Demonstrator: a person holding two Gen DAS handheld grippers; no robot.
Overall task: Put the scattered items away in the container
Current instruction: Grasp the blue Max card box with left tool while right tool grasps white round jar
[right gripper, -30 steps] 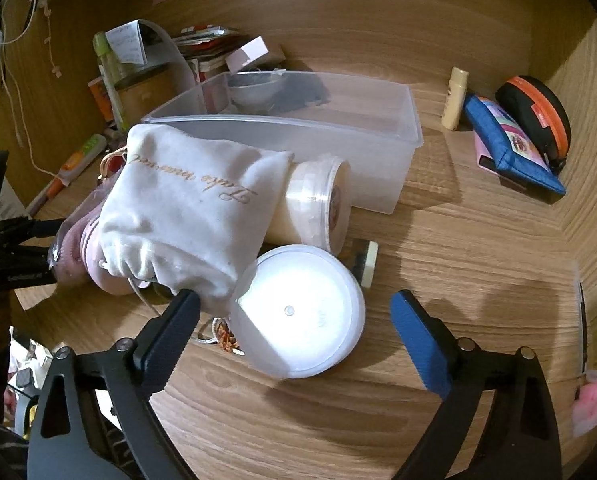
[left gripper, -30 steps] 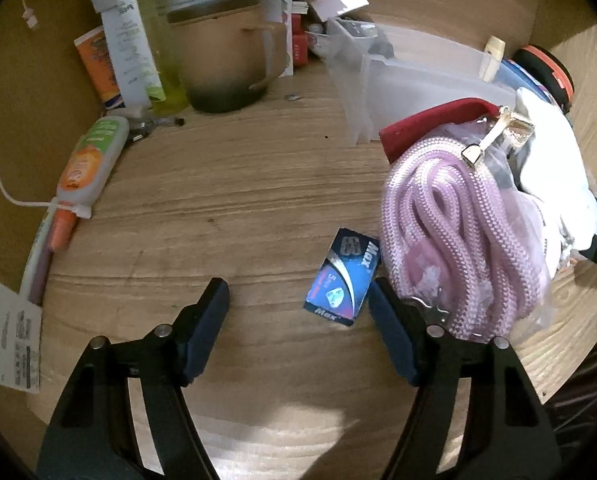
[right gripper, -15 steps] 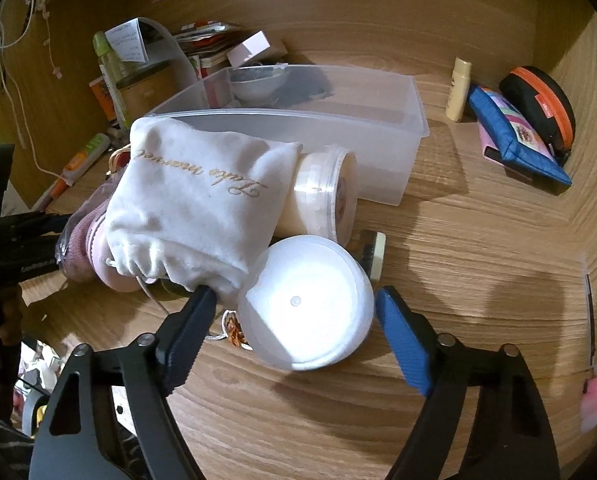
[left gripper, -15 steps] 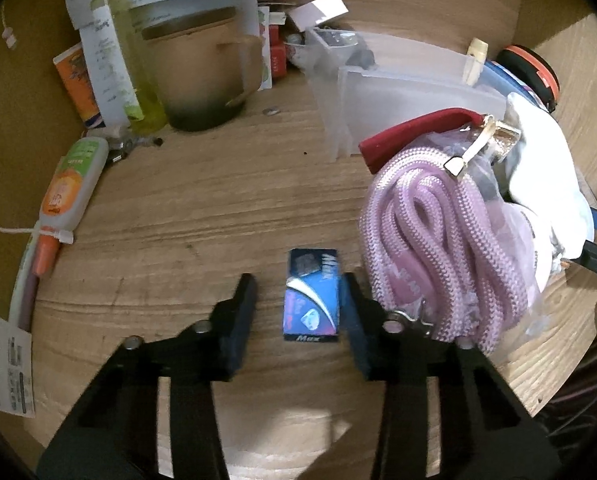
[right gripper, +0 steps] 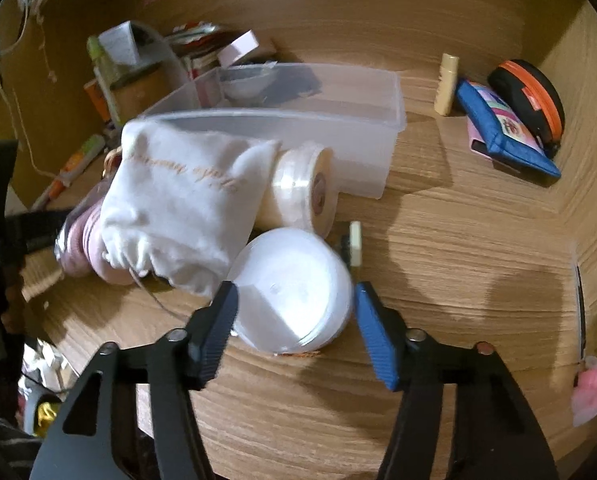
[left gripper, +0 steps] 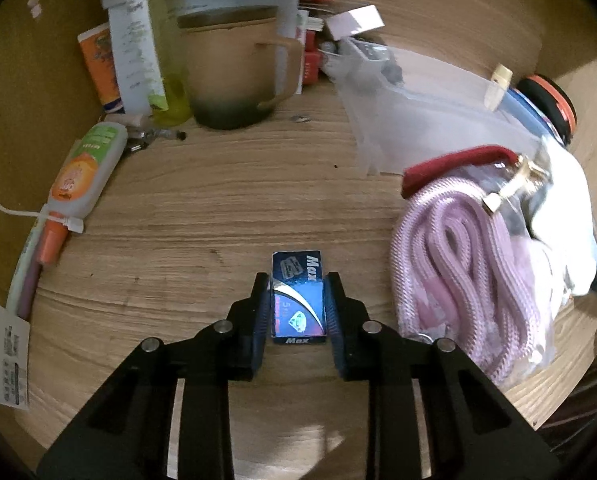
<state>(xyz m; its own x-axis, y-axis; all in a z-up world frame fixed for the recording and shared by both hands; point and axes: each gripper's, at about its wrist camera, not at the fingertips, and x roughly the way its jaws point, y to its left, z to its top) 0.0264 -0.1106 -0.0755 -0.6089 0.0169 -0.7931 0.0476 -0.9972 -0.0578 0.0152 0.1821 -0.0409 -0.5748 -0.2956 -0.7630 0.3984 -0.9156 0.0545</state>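
Observation:
My left gripper (left gripper: 297, 294) is shut on a small blue box marked Max (left gripper: 297, 296) that lies flat on the wooden table. A pink rope bundle (left gripper: 458, 272) lies just right of it. My right gripper (right gripper: 294, 300) has its jaws around a round white jar (right gripper: 292, 288), both pads at its sides; whether they press on it I cannot tell. A white cloth pouch (right gripper: 182, 200) and a tape roll (right gripper: 302, 188) lie behind the jar. The clear plastic container (right gripper: 390, 120) stands beyond them and also shows in the left wrist view (left gripper: 438, 112).
A brown mug (left gripper: 234, 68), bottles and a glue tube (left gripper: 86, 172) crowd the back left. A blue pouch (right gripper: 502, 132), an orange-rimmed black case (right gripper: 534, 96) and a small cream tube (right gripper: 446, 84) lie at the right. A pink item (right gripper: 586, 392) sits at the right edge.
My left gripper moved over the blue box and closed on it. My right gripper moved forward and narrowed around the white jar.

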